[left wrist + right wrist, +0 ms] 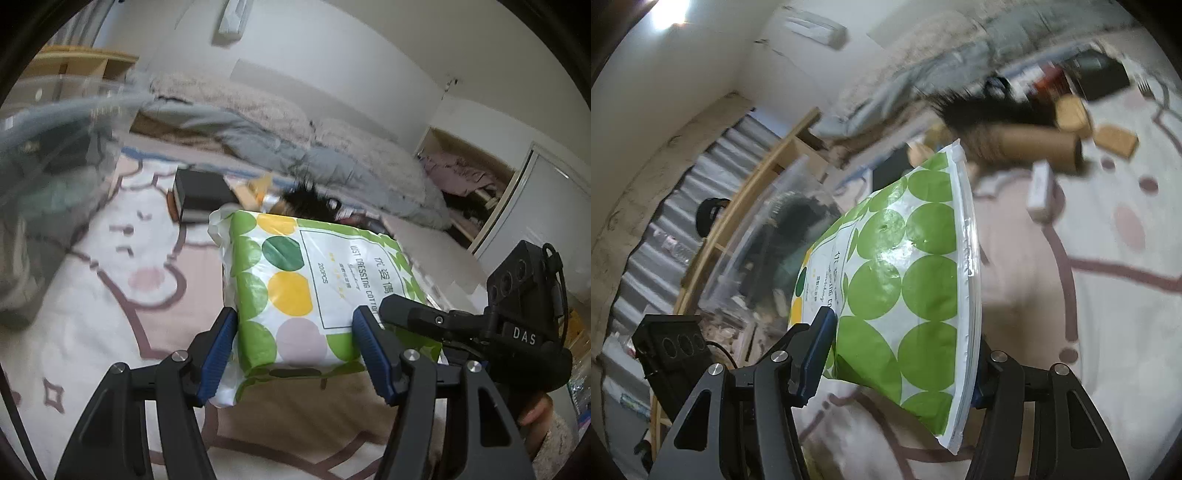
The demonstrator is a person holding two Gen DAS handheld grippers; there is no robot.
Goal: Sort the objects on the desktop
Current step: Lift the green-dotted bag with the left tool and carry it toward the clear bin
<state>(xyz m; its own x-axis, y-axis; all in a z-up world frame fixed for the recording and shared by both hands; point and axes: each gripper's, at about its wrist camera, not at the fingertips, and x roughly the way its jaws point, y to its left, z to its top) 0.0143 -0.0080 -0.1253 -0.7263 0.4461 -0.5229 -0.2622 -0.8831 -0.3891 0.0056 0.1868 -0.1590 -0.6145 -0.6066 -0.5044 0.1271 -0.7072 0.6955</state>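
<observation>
A dotted green cotton-pad packet [295, 291], centre frame and clear of the cartoon-print bedspread [110, 266], is being gripped at opposite ends by the left gripper [295, 350] and right gripper [901, 354]; carriage toward the clear bin [48, 147], upper left, is judged next.
</observation>
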